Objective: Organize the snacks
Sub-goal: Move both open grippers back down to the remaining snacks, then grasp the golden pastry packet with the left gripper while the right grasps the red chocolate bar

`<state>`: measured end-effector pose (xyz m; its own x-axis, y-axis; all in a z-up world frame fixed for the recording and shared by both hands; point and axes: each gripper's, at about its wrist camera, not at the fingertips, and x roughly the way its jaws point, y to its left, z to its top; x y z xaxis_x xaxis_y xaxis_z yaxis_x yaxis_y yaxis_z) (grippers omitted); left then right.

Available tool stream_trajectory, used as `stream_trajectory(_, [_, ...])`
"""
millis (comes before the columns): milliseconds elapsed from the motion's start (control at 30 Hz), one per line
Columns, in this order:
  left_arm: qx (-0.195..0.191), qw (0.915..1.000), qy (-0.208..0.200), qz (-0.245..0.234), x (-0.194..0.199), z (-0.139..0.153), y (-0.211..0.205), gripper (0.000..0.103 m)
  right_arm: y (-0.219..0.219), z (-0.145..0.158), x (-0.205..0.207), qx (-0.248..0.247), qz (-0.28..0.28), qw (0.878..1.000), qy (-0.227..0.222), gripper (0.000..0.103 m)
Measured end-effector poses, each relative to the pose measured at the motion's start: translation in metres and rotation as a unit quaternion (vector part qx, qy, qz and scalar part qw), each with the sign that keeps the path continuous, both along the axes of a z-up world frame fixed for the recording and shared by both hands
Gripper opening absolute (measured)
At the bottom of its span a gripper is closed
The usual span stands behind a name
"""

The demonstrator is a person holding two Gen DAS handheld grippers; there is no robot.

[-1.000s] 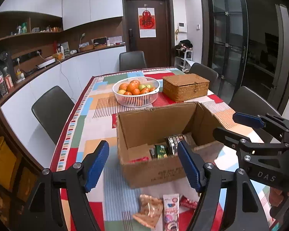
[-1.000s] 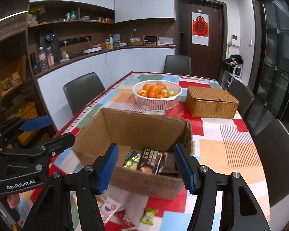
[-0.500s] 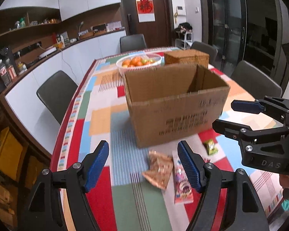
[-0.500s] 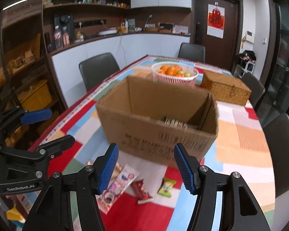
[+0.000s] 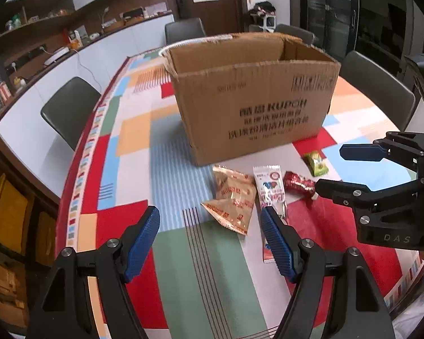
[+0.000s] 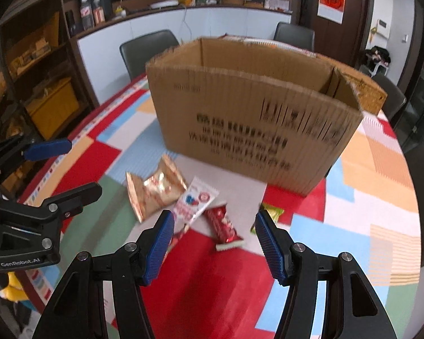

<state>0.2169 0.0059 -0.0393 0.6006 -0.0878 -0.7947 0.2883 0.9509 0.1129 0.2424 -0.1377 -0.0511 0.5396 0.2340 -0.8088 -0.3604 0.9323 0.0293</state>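
Note:
An open cardboard box [image 5: 254,96] stands on the patchwork tablecloth; it also shows in the right wrist view [image 6: 251,118]. In front of it lie a gold snack bag [image 5: 233,197] [image 6: 152,189], a white packet [image 5: 270,190] [image 6: 195,202], a red wrapped bar [image 5: 298,182] [image 6: 223,226] and a small green packet [image 5: 316,163] [image 6: 268,214]. My left gripper [image 5: 210,240] is open and empty, low over the table just short of the gold bag. My right gripper [image 6: 213,243] is open and empty, just short of the red bar.
Dark chairs [image 5: 67,110] surround the table [image 5: 183,268]. A counter [image 5: 70,53] with shelves runs along the left wall. A white fruit basket's rim [image 5: 183,45] and a wicker box [image 6: 377,99] peek out behind the carton.
Both grippers have dropped from above the box to near table level and pulled back toward the front edge. The box's inside is now hidden and the loose snacks are in full view.

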Motion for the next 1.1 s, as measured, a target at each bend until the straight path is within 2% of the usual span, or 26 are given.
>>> stream_trajectory(267, [0.016,0.9993,0.018,-0.029,0.028,-0.019,-0.009,0.073,-0.003,-0.023,0.011,-0.011,-0.004,0.999,0.031,0.060])
stream_trajectory(533, [0.039,0.9964,0.053,-0.053,0.055,-0.043,-0.022,0.073,-0.001,-0.040,0.024,-0.018,-0.001,0.998,0.057,0.051])
stream_trajectory(733, [0.056,0.9934,0.073,-0.069,0.065,-0.059,-0.030,0.073,-0.001,-0.048,0.031,-0.018,-0.001,0.998,0.066,0.050])
stream_trajectory(900, [0.049,0.9923,0.092,-0.066,0.076,-0.072,-0.030,0.073,0.003,-0.055,0.038,-0.016,-0.001,0.997,0.072,0.046])
stream_trajectory(1100, [0.025,0.9910,0.120,-0.054,0.087,-0.084,-0.026,0.069,0.011,-0.064,0.043,-0.019,0.007,0.996,0.083,0.037])
